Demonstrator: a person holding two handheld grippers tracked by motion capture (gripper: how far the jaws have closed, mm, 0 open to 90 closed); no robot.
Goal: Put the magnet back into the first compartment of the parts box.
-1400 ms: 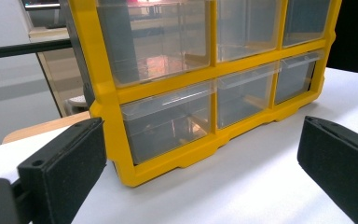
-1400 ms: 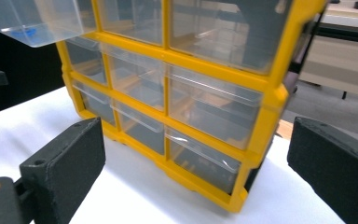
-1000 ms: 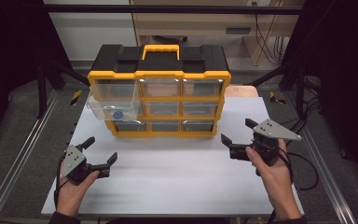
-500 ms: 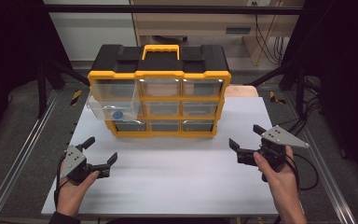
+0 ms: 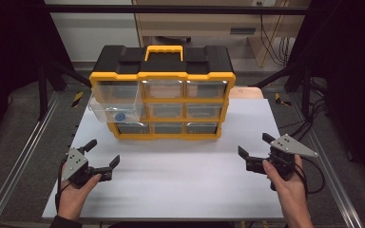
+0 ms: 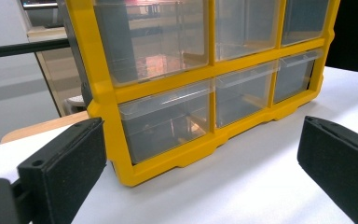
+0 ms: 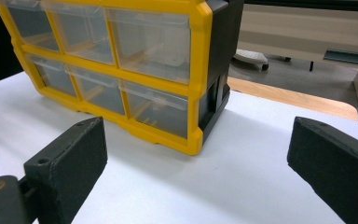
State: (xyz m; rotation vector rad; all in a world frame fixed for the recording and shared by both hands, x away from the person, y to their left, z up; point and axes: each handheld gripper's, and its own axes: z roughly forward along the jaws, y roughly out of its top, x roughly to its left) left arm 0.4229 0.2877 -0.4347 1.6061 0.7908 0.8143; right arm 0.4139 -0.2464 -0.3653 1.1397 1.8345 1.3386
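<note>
A yellow-and-black organiser (image 5: 161,61) with clear drawers stands at the back of the white table (image 5: 180,190). Its middle-left drawer (image 5: 116,111) is pulled partly out, and a small blue item (image 5: 120,116) shows inside. My left gripper (image 5: 104,152) is held open near the front left, apart from the organiser, with nothing between its jaws. My right gripper (image 5: 254,144) is open at the front right, also holding nothing. The left gripper (image 6: 200,168) faces the organiser's (image 6: 168,93) lower drawers. The right gripper (image 7: 200,163) faces the organiser's (image 7: 144,70) right corner.
A wooden board (image 5: 244,92) lies behind the organiser's right end. Metal rails (image 5: 14,166) run along both sides of the table. Cables (image 5: 313,123) lie on the floor to the right. Bare white tabletop stretches between the two grippers.
The right gripper has drawn back to the right and toward the table's front edge, still open. The left gripper and the organiser have stayed put.
</note>
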